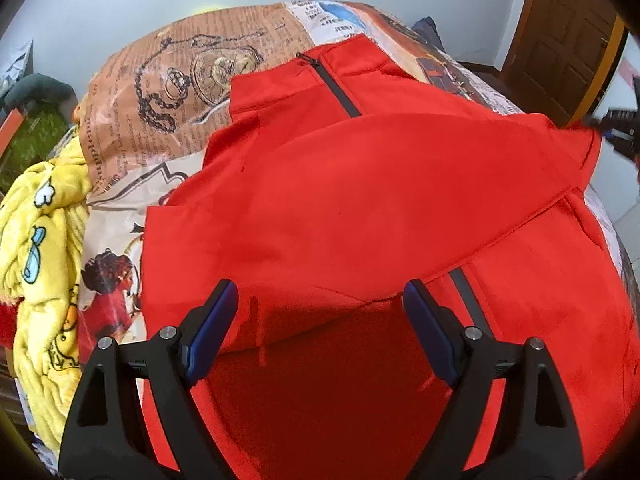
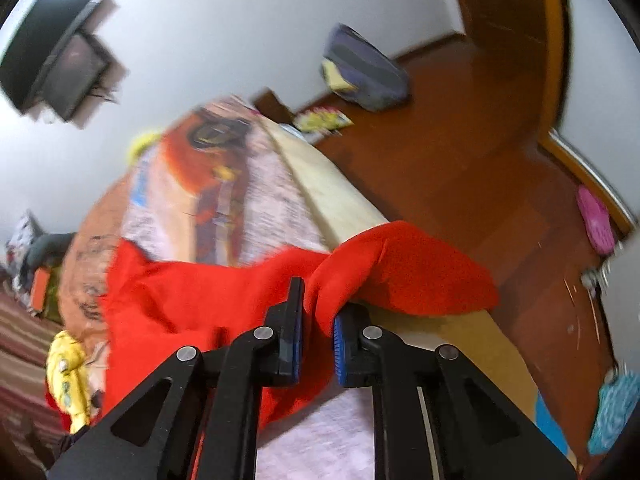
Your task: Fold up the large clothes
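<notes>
While the left gripper (image 1: 320, 300) gaped above it, the jacket (image 1: 360, 184) lay lengthwise along the bed (image 1: 168, 80), collar seemingly toward the wall; the right gripper (image 2: 318, 320) pinched its sleeve (image 2: 400, 268).

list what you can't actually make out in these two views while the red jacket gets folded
- Left wrist view: the red jacket's hem, cut off by the bottom edge behind the open left gripper.
- Left wrist view: the zipper's middle, hidden under the folded-over sleeve.
- Right wrist view: the bedspread print, lost to motion blur.
- Right wrist view: the pinched cloth, hidden between the right gripper's jaws.
</notes>
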The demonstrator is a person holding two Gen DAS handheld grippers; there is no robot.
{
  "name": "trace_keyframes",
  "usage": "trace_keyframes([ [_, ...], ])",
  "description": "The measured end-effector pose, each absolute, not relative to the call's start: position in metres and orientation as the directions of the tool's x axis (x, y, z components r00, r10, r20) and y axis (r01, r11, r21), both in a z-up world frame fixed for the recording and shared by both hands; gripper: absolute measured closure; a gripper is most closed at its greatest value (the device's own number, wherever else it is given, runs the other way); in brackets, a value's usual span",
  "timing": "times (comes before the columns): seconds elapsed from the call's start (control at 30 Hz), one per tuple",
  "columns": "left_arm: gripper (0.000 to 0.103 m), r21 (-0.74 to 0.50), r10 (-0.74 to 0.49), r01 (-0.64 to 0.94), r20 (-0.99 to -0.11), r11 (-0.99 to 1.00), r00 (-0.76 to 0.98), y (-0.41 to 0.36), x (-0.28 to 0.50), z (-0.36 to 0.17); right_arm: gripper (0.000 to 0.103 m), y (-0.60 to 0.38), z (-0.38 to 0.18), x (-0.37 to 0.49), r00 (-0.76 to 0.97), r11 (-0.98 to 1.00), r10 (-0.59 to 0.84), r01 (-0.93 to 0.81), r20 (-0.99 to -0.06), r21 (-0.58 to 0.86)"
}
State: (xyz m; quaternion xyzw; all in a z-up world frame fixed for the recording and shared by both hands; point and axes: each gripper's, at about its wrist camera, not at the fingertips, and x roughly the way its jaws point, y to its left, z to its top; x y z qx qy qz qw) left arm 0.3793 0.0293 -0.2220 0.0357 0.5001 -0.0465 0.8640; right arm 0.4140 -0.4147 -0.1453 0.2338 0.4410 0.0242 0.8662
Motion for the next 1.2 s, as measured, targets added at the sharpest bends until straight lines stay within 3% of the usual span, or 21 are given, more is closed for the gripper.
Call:
trace_keyframes([
  [0.23, 0.019, 0.008, -0.053, 0.115, -0.85, 0.993, 0.524, 0.035, 0.366, -0.207, 0.093, -0.348, -0.071, 0.389, 0.689, 0.908, 0.349, -0.082, -0.635, 0.41],
  [0.37, 0.019, 0.002, -0.057, 0.11, -0.847, 0.994, 0.528, 0.038, 0.358, -0.205, 0.093, -0.292, -0.06, 0.371, 0.658, 0.896, 0.434, -0.248, -0.615, 0.368],
  [0.53, 0.019, -0.013, -0.064, 0.101, -0.851, 0.995, 0.522, 0.045, 0.348, -0.207, 0.093, -0.237, -0.098, 0.359, 0.543, 0.882, 0.466, -0.343, -0.698, 0.322],
  [0.73, 0.019, -0.024, -0.072, 0.101, -0.858, 0.995, 0.509, 0.053, 0.337, -0.213, 0.088, -0.214, -0.176, 0.358, 0.386, 0.908, 0.404, -0.279, -0.829, 0.313],
  [0.8, 0.019, -0.024, -0.072, 0.1, -0.862, 0.995, 0.502, 0.056, 0.334, -0.217, 0.084, -0.22, -0.19, 0.358, 0.344, 0.919, 0.381, -0.239, -0.858, 0.312],
  [0.87, 0.019, -0.025, -0.069, 0.096, -0.868, 0.995, 0.493, 0.058, 0.333, -0.221, 0.064, -0.23, -0.19, 0.355, 0.298, 0.912, 0.404, -0.208, -0.865, 0.354],
  [0.97, 0.019, -0.037, -0.071, 0.08, -0.874, 0.996, 0.48, 0.062, 0.334, -0.228, 0.054, -0.248, -0.176, 0.351, 0.299, 0.893, 0.45, -0.182, -0.842, 0.412],
  [1.13, 0.019, -0.089, -0.102, 0.05, -0.877, 0.995, 0.47, 0.066, 0.337, -0.232, 0.037, -0.288, -0.139, 0.352, 0.43, 0.919, 0.391, -0.129, -0.814, 0.373],
  [1.2, 0.019, -0.106, -0.114, 0.045, -0.876, 0.993, 0.469, 0.065, 0.339, -0.233, 0.037, -0.309, -0.131, 0.358, 0.484, 0.924, 0.362, -0.075, -0.797, 0.374],
])
